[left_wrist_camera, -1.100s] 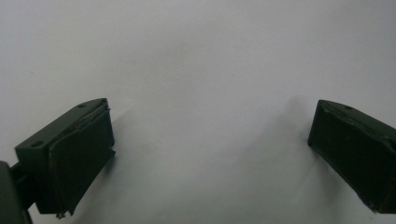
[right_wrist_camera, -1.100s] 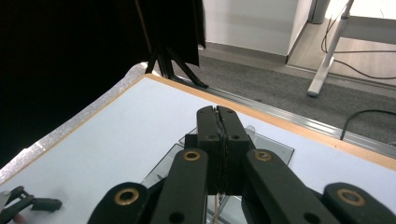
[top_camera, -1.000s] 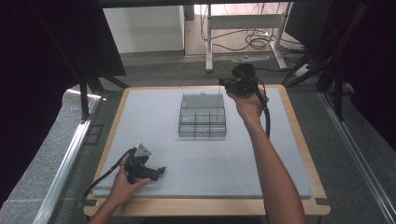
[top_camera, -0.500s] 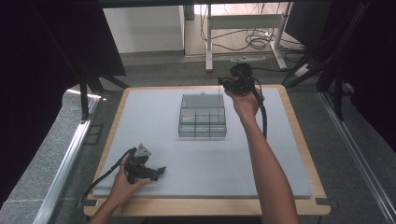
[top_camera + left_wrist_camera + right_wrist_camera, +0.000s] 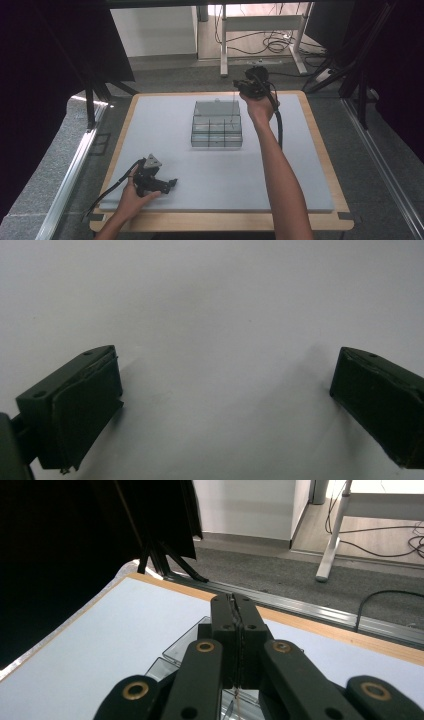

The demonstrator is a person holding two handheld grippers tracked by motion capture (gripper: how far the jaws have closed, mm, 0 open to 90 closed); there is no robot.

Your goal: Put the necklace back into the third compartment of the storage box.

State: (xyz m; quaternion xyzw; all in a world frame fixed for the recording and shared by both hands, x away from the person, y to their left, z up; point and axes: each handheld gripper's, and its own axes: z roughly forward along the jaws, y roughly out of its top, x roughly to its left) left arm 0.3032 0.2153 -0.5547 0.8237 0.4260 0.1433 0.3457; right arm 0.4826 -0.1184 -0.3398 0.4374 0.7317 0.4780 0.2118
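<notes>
The clear compartment box [image 5: 217, 131] sits mid-table, its lid [image 5: 235, 102] swung upright, seemingly so the compartments lie open. The right gripper [image 5: 246, 86], jaws pressed together on the lid's thin top edge, hangs directly above the box's far right corner. The left gripper [image 5: 170, 183], jaws wide and empty, rests on the white mat [image 5: 160, 125], well short of the box.
</notes>
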